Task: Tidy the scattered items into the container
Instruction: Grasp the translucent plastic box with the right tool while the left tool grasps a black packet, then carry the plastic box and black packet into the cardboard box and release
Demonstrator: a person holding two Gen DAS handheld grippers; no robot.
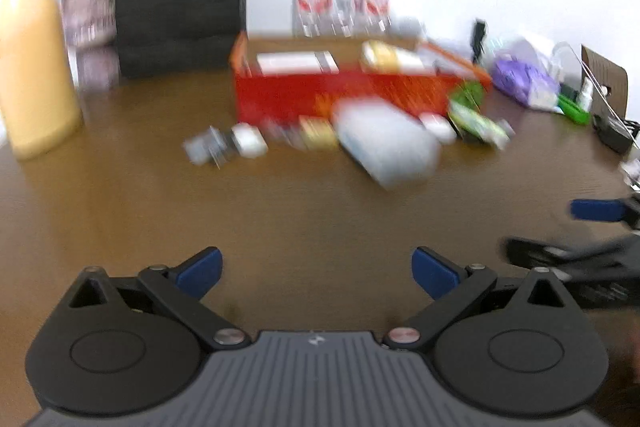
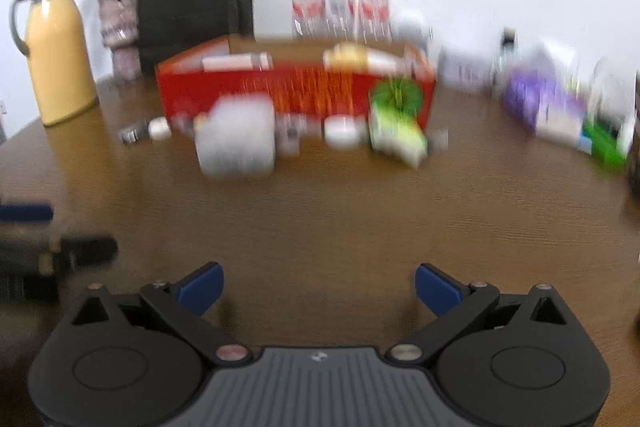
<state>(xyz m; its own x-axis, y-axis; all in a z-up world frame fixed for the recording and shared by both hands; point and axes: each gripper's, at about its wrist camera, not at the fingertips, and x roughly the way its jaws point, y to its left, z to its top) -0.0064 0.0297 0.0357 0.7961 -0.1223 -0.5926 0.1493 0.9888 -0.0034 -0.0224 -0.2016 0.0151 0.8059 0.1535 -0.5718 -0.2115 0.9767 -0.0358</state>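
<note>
1. The brown wooden table (image 1: 304,211) filled the lower frame.
2. The red open-topped rectangular container (image 1: 344,91) sat upper centre, with blurred scattered items along its front, among them a white cylindrical roll (image 2: 236,141).
3. The left gripper (image 1: 316,273) and right gripper (image 2: 318,289) gaped wide at bottom centre, holding nothing.

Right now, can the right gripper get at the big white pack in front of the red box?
Probably yes. The right gripper is open and empty, with only bare table between it and the white pack. Small items crowd the pack's sides; blur hides whether they touch.
</note>
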